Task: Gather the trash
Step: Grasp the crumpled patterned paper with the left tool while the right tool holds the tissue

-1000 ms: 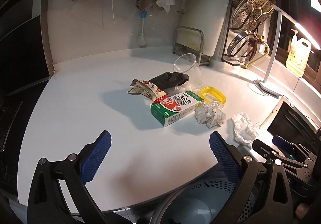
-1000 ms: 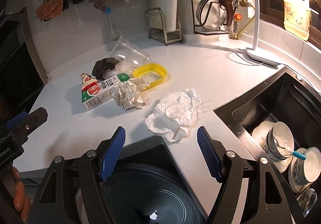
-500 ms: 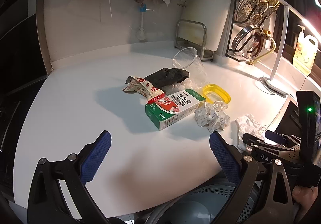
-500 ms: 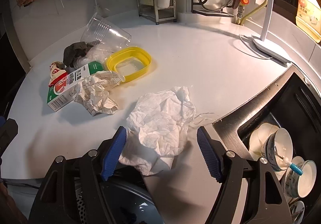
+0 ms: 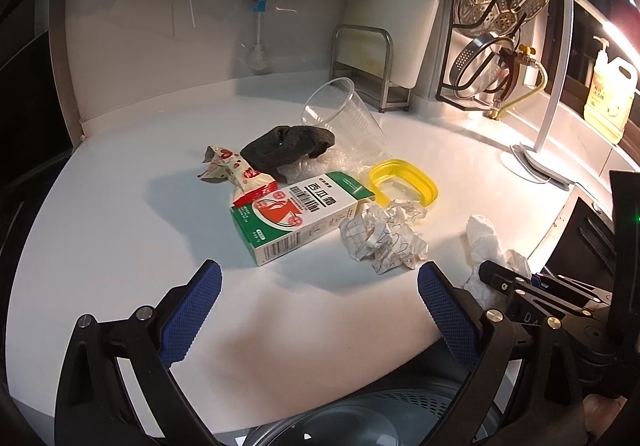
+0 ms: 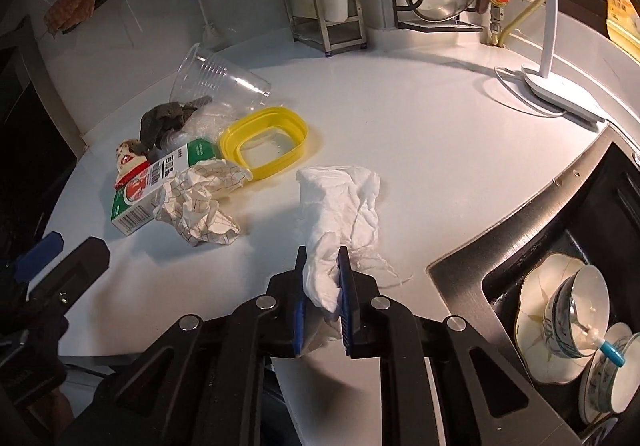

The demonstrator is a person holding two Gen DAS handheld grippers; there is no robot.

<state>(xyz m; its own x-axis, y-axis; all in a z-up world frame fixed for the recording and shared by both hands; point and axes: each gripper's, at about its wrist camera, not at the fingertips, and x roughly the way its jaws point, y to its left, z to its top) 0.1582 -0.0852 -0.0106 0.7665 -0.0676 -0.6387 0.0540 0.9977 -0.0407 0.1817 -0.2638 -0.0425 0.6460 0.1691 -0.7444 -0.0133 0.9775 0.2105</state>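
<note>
Nearest, right gripper (image 6: 322,270) just closed, its 2 blue pads clamped on the near end of the white tissue (image 6: 340,206). Best lifted straight up from the counter (image 6: 420,126) until the loose far end and its trailing threads hang clear, then carried back to the bin (image 5: 360,418) at the near edge without dragging across the crumpled paper (image 6: 200,202) just beside. Tissue lying on the counter between that paper and the sink (image 6: 560,246), long axis running away from the pads, free end pointing toward the yellow lid (image 6: 264,142). Left gripper (image 5: 318,286) spread wide, holding nothing, hovering short of the green carton (image 5: 296,218). Farther back, wrapper, dark rag and tipped clear cup (image 5: 344,114).
</note>
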